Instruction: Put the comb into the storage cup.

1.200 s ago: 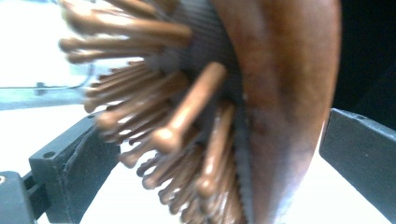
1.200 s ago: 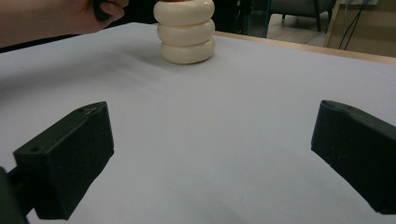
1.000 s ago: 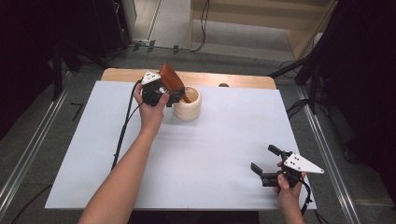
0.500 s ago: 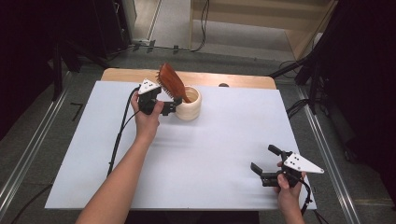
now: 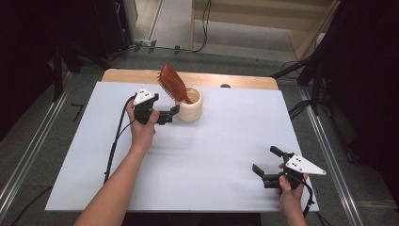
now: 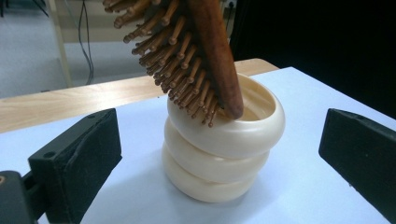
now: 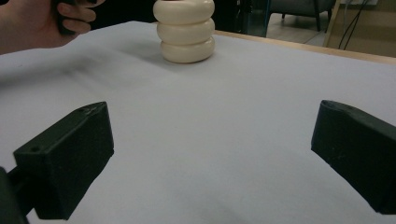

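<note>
A cream ribbed holder [image 5: 190, 106] [image 6: 223, 147] [image 7: 186, 31] stands at the back of the white table. A brown wooden hairbrush [image 5: 172, 84] [image 6: 196, 56] stands in it, handle down, its bristled head leaning left. My left gripper [image 5: 170, 114] [image 6: 229, 154] is open just left of the holder, which lies between its jaws a short way off, untouched. Near the front right edge my right gripper [image 5: 267, 161] [image 7: 212, 154] is open over bare table with nothing between its jaws.
The white sheet [image 5: 226, 141] covers a wooden tabletop [image 5: 235, 80] whose strip shows along the back. Cables and dark stands sit on the floor beyond the table. The left gripper's cable [image 5: 115, 141] trails toward the front left.
My left gripper let go of the hairbrush, opened, and drew back to the left and toward me. The brush stays standing in the holder. The right gripper has not moved.
</note>
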`<state>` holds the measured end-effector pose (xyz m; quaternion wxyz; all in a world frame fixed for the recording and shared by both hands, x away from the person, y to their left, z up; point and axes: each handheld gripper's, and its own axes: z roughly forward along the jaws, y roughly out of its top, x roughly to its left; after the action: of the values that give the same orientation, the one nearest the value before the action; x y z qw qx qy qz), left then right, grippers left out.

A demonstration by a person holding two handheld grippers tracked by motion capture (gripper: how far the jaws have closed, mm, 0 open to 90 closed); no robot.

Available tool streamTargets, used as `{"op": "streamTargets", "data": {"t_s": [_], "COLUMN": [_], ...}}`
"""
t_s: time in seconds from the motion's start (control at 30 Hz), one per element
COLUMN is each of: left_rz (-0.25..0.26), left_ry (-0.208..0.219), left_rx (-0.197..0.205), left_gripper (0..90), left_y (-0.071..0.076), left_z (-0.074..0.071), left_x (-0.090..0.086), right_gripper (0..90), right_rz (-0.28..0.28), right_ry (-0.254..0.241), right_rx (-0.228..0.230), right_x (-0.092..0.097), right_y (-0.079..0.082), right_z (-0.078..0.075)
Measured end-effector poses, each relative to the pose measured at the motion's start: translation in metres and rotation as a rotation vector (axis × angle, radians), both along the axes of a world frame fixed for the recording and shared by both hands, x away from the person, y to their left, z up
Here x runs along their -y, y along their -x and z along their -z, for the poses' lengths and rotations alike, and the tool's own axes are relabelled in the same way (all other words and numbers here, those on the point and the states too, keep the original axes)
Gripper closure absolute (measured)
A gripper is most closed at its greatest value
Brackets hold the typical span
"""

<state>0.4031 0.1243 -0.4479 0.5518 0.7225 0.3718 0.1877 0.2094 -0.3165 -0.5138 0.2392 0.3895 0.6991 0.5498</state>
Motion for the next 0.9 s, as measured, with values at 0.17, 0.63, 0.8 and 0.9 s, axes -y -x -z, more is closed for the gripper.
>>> {"op": "streamTargets", "data": {"t_s": [0.17,0.63,0.8,0.9], "left_rz": [0.004,0.009,0.004,0.003], "left_ry": [0.006,-0.026,-0.023,-0.017], "left_rx": [0.016,0.046,0.048,0.053], "left_gripper": [0.0,0.0,0.0,0.0], "left_y": [0.008,0.031,0.038,0.043], "left_z": [-0.002,0.001,0.001,0.001], "left_x": [-0.004,-0.016,-0.024,-0.028], "right_gripper": [0.0,0.0,0.0,0.0], "right_rz": [0.001,0.0,0.0,0.001], "right_ry": [0.003,0.007,0.008,0.008], "right_rx": [-0.001,-0.002,-0.002,-0.003], "right_x": [0.0,-0.001,-0.001,-0.001], "right_y": [0.0,0.0,0.0,0.0], "right_z": [0.0,0.0,0.0,0.0]}}
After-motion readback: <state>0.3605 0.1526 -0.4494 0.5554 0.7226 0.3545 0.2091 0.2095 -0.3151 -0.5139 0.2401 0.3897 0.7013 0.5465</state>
